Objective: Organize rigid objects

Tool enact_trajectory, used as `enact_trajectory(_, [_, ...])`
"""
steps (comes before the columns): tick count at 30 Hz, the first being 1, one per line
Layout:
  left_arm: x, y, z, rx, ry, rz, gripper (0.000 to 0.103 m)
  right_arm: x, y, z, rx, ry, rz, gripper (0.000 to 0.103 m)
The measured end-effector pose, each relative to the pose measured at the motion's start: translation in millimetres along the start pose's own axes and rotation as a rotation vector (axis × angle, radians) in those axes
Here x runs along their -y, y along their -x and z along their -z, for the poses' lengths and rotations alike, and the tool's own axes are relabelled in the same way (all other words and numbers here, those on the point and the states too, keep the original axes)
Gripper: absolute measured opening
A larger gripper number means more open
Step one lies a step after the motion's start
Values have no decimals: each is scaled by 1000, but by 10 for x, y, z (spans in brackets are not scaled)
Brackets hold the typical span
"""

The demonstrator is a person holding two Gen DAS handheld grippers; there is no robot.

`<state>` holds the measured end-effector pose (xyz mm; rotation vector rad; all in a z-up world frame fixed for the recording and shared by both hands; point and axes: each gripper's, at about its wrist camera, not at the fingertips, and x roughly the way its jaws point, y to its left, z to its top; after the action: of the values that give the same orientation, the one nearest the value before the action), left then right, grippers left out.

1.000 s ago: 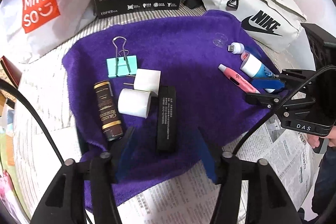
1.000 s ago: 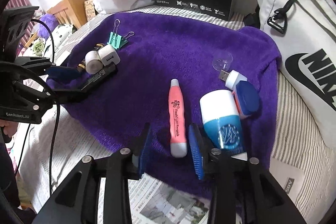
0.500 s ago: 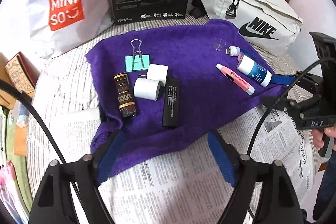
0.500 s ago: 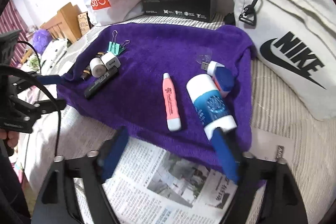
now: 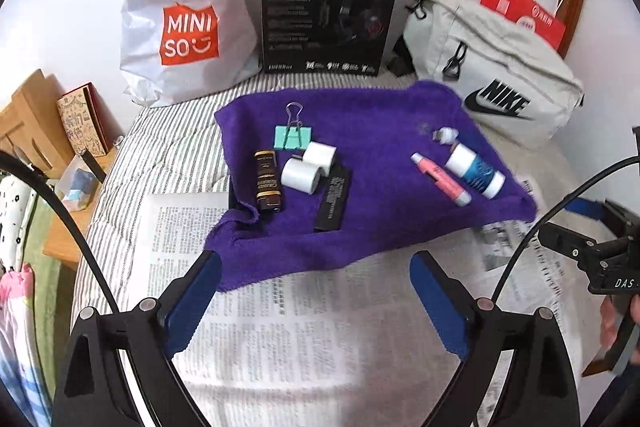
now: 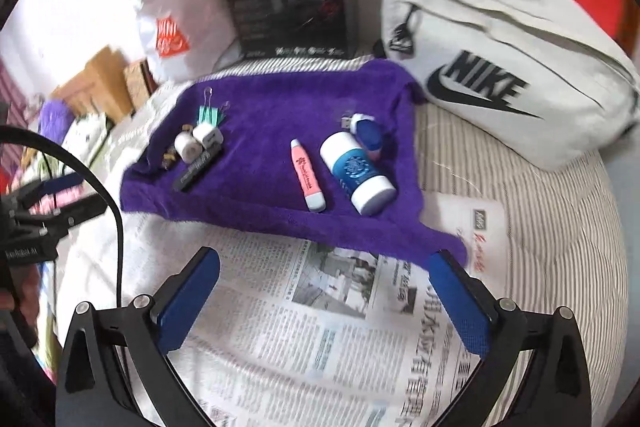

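Observation:
A purple towel lies on the bed with small objects in two groups. On its left are a teal binder clip, a brown tube, a white roll, a white cube and a black bar. On its right are a pink pen, a blue-and-white bottle and a USB stick. My left gripper is open and empty over the newspaper. My right gripper is open and empty, also short of the towel.
Newspaper covers the near bed. A Miniso bag, a black headset box and a white Nike bag stand along the wall behind. A wooden shelf is at the left.
Both grippers have drawn back from the towel and opened wide. The objects on the towel have not moved.

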<state>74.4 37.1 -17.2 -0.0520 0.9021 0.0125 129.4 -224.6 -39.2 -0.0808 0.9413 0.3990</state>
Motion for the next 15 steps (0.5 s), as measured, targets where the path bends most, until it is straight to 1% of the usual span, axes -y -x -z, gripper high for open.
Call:
enact_trajectory(3, [90,131,42,19,-3,-22,95,14,173,59,17,-38,6,103])
enact_trajectory(6, [186,251,78,40,-10,-49,95,-14,292,137,17,-66,41,103])
enact_trajectory(8, [263,324,114,54,-19,-65,95,-67,368,192,8,-52,86,103])
enact_trajectory(11, [340,380,144,58,-26,-74,95,-110,460,263,16,-16,135,103])
enact_trajectory(15, [401,448,200,53,-4,-65,95,-63,556,337,19,-49,147,103])
